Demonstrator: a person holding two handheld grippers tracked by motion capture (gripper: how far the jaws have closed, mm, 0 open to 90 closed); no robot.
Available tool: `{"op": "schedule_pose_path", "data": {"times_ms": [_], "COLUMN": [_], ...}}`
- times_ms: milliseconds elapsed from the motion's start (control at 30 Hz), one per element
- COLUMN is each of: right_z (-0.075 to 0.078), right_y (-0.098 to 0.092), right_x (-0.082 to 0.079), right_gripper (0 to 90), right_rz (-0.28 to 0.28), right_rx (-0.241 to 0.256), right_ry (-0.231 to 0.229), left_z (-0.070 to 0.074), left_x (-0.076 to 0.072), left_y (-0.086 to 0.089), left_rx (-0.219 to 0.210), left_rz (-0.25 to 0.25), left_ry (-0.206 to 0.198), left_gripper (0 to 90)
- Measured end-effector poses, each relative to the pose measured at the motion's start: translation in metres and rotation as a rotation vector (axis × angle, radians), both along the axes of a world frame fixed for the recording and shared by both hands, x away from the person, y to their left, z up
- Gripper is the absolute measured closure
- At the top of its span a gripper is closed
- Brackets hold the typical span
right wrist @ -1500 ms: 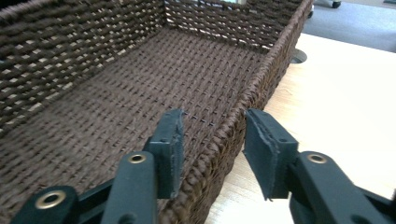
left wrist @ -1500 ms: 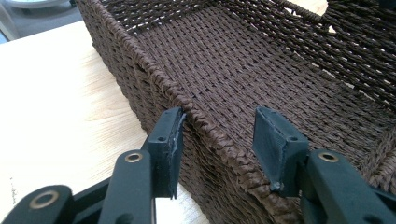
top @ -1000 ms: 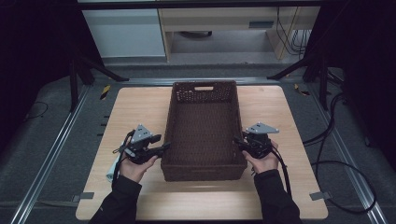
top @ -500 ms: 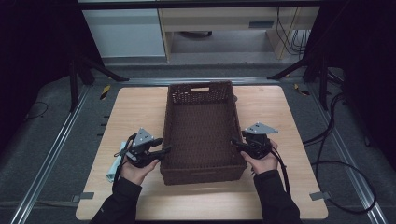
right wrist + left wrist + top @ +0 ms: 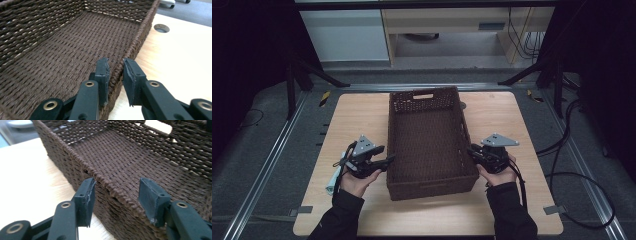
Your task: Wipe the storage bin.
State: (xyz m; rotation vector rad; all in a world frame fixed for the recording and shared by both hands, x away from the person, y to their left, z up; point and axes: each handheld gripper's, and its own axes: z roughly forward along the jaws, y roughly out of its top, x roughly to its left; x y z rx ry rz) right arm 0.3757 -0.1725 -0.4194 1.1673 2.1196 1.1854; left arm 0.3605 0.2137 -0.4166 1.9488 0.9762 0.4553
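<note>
The right gripper pinches the right long rim of the dark brown woven rectangular basket, one jaw inside, one outside. The left gripper straddles the left rim with its jaws spread, not touching the weave. Compared with a second ago, the basket has slid toward the near edge of the pale wooden bench, so the pull looks well along. Its tight, ribbed cord weave has a slot handle at the far end.
</note>
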Motion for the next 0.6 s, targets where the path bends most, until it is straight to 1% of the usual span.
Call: {"op": "schedule_pose_path", "data": {"times_ms": [67,133,200,267,333,367,433,500,567,600], "right_z": [-0.001,0.0,0.0,0.003,0.005,0.005,0.004,0.001,0.001,0.002], "right_y": [-0.001,-0.002,-0.003,-0.004,-0.007,-0.008,-0.009,-0.008,-0.006,-0.006], "right_x": [0.004,0.006,0.005,0.001,-0.005,-0.007,-0.01,-0.011,-0.01,-0.009], "right_gripper": [75.5,75.3,72.0,66.9,66.5,68.0,72.2,76.3,78.2,78.9], "right_rz": [-0.007,-0.016,-0.021,-0.031,-0.038,-0.038,-0.032,-0.027,-0.033,-0.037], "right_rx": [-0.001,-0.003,0.004,0.005,0.019,0.021,0.012,0.015,0.018,0.011], "right_ry": [-0.006,-0.006,-0.008,-0.024,-0.027,-0.021,-0.009,0.005,0.007,0.006], "left_z": [0.0,0.0,0.001,0.0,-0.001,0.0,0.0,0.0,0.002,0.003], "left_x": [-0.001,-0.004,-0.006,-0.008,-0.01,-0.012,-0.015,-0.016,-0.015,-0.014], "left_y": [-0.003,-0.007,-0.008,-0.008,-0.007,-0.007,-0.009,-0.009,-0.01,-0.01], "left_rx": [0.0,0.027,0.038,0.033,0.012,0.002,0.019,0.017,0.028,0.031], "left_rz": [-0.024,-0.023,-0.018,-0.015,-0.01,-0.015,-0.017,-0.021,-0.025,-0.023], "left_ry": [0.001,-0.016,-0.022,-0.023,-0.018,-0.016,-0.024,-0.028,-0.03,-0.03], "left_gripper": [50.1,52.1,52.8,53.0,52.8,52.9,52.0,52.7,52.3,51.6]}}
